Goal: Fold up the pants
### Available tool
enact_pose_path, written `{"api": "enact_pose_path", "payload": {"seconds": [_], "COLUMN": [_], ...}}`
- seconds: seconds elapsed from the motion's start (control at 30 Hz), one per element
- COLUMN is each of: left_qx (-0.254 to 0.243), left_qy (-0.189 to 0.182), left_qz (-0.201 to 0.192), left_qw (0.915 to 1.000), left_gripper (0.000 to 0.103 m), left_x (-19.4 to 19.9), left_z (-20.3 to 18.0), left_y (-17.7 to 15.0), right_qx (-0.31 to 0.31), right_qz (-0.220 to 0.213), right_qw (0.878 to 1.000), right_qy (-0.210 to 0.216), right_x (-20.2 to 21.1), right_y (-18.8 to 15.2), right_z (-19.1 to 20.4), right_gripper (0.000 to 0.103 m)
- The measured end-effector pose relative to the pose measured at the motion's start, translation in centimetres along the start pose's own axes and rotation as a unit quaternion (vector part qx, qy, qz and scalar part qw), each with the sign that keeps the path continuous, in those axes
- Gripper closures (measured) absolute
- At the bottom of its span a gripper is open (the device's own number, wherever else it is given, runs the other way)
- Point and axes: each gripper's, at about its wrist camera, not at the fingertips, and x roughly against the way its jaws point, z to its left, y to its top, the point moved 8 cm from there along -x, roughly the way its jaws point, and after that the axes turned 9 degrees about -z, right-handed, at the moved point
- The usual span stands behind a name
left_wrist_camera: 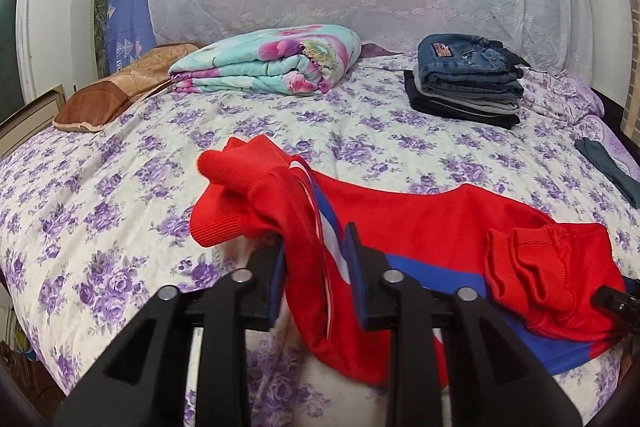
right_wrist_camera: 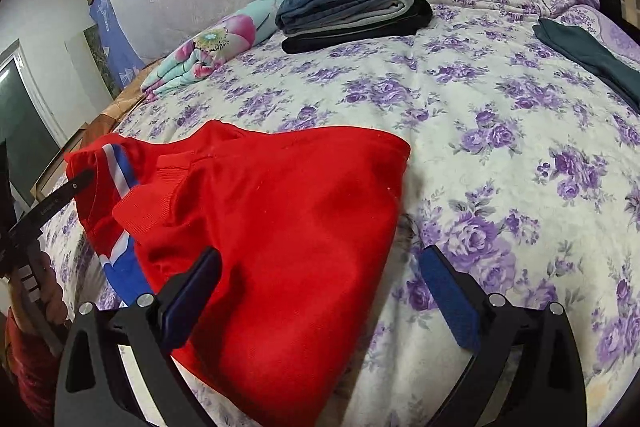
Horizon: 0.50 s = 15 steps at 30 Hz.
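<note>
Pants (left_wrist_camera: 420, 227), red with a blue-and-white side stripe, lie partly folded on the near side of the bed (left_wrist_camera: 100, 187). Left gripper (left_wrist_camera: 316, 259) has its jaws closed on a bunched leg near the cuffs, lifting that end clear of the bedspread, probably to carry it across for the next fold. Right gripper (right_wrist_camera: 320, 291) hovers with jaws wide apart over the pants' near right part, gripping nothing. Folded stack of jeans (left_wrist_camera: 468, 83) sits far right; folded quilt (left_wrist_camera: 264, 61) far left. No containers are visible.
</note>
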Motion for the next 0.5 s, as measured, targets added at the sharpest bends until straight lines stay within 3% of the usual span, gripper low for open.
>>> {"api": "enact_pose_path", "payload": {"seconds": [0.37,0.43,0.47,0.5], "left_qx": [0.007,0.007,0.007,0.008], "left_qy": [0.017,0.018,0.018,0.016], "left_qz": [0.015,0.019,0.021,0.026], "left_qw": [0.9997,0.9996,0.9996,0.9995], "left_gripper": [0.056,0.050,0.042,0.028], "left_x": [-1.1,-1.3,-1.4,-1.5], "left_z": [1.3,1.3,1.3,1.3], "left_y": [-1.3,-1.6,-1.7,-1.9], "right_qx": [-0.001,-0.002,-0.002,-0.003], "right_qz": [-0.001,-0.002,-0.002,-0.002], "right_qw": [1.000,1.000,1.000,1.000], "right_qy": [0.001,0.001,0.001,0.001], "right_x": [0.0,0.0,0.0,0.0], "right_y": [0.0,0.0,0.0,0.0], "right_z": [0.0,0.0,0.0,0.1], "right_gripper": [0.003,0.003,0.003,0.003]}}
